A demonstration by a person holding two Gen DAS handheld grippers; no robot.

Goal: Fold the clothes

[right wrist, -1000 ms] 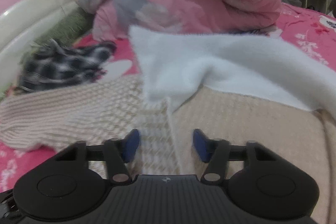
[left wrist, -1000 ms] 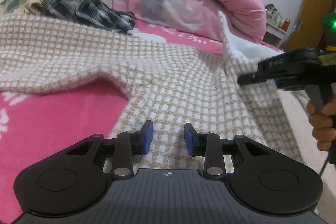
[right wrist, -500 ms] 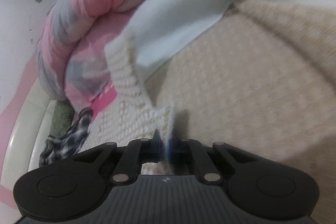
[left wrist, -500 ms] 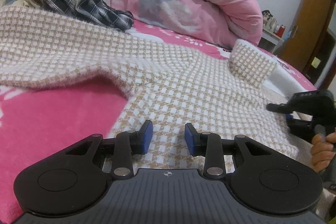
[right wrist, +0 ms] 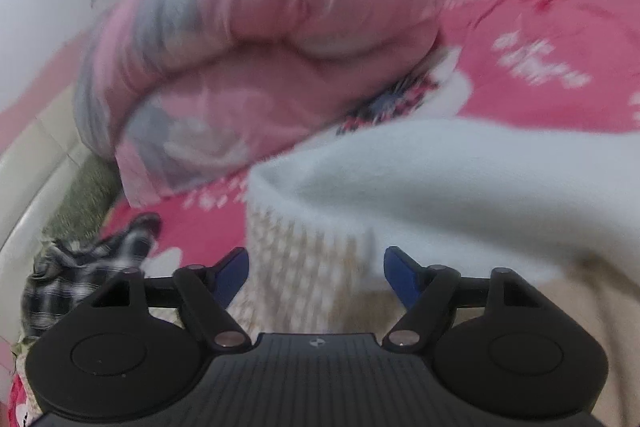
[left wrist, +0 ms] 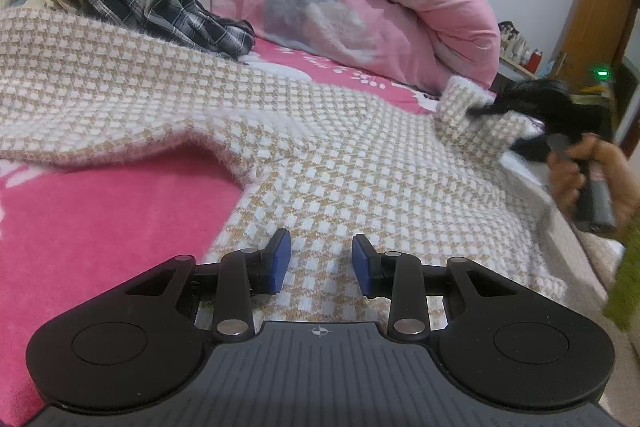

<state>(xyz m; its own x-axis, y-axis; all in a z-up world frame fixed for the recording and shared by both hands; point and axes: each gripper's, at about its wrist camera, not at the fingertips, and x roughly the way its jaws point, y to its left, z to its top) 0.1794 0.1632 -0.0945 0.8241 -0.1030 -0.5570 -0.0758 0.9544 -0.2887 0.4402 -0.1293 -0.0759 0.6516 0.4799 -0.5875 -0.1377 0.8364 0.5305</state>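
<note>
Sweater (left wrist: 360,155) lies spread on the bed (left wrist: 100,219) for folding; both claws, left (left wrist: 322,261) and right (right wrist: 316,279), gape, the right just opening beside its cuff (right wrist: 304,251).

Showing, on the left tongs (left wrist: 321,261), a ribbed dark grey housing with a small white compass mark, two round black discs, black linkage arms on silver pivot screws, and blue pads (left wrist: 280,259). Repeating the same black-and-blue build on the right tongs (right wrist: 316,277). Glowing green on a small lamp above the hand (left wrist: 588,179) wrapping a dark grey handle.
</note>
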